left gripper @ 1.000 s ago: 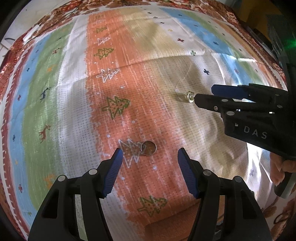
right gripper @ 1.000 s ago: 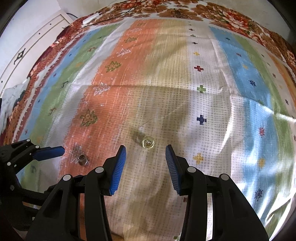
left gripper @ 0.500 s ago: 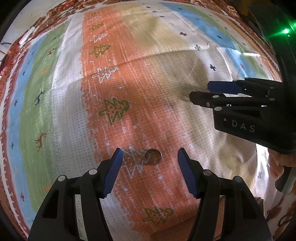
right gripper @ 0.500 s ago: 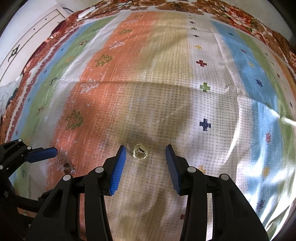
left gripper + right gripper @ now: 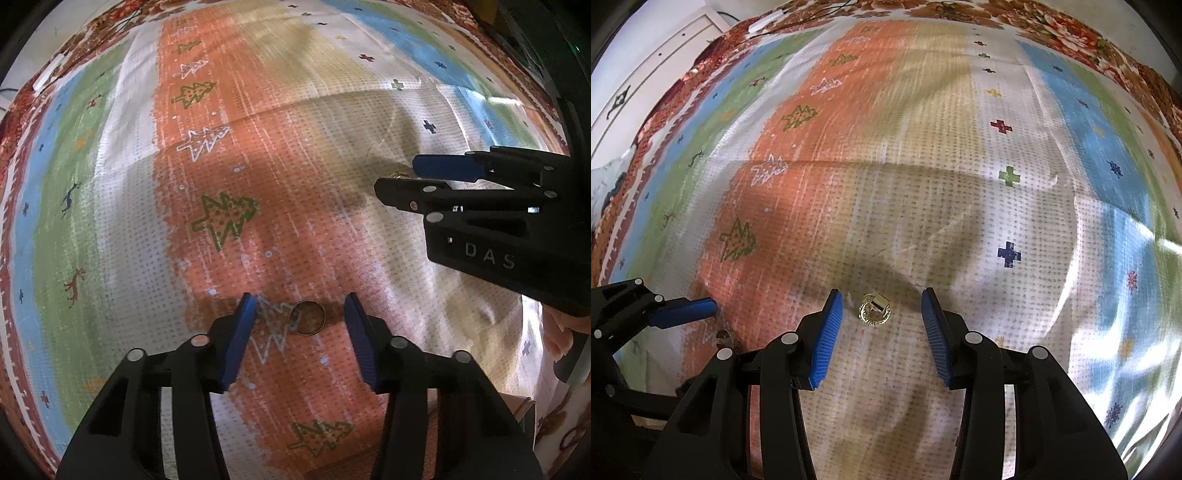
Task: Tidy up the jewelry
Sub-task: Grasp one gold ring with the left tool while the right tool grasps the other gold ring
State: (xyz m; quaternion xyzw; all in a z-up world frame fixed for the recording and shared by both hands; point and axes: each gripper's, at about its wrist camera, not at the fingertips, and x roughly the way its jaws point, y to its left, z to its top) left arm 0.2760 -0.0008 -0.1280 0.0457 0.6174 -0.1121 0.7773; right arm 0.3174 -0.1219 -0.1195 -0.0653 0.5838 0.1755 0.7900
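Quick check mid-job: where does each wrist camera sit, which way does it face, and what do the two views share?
Left wrist: behind the left gripper, facing down at the plain ring between its closing, not yet touching fingers; a hand shows at right.
Right wrist: behind the right gripper, facing down at the gold ring between its open fingers.
Shared: the striped cloth, both rings, each other's gripper.
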